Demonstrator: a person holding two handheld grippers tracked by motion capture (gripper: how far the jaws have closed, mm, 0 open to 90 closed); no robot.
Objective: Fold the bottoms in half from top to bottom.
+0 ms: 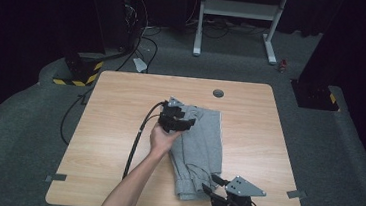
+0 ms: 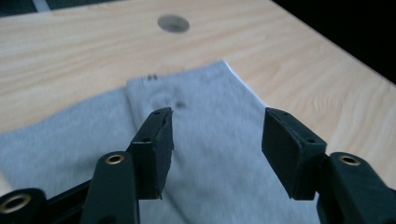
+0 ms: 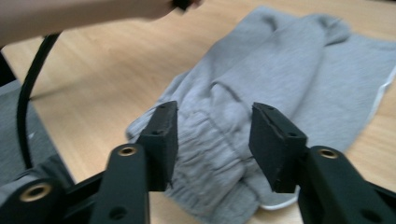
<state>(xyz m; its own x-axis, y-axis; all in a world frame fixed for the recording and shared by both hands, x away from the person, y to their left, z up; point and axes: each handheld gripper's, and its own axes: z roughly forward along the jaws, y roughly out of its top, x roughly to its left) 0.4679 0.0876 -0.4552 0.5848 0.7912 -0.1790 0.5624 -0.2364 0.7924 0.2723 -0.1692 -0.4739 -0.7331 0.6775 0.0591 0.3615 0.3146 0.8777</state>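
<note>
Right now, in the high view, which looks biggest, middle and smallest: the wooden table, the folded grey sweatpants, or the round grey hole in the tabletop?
1. Wooden table, largest.
2. Folded grey sweatpants, middle.
3. Round grey hole, smallest.

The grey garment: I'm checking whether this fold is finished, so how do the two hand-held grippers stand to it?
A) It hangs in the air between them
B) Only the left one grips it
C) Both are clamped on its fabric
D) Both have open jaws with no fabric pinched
D: the grey garment lies folded on the table, and the left hand-held gripper and right hand-held gripper show open jaws above it, pinching nothing.
</note>
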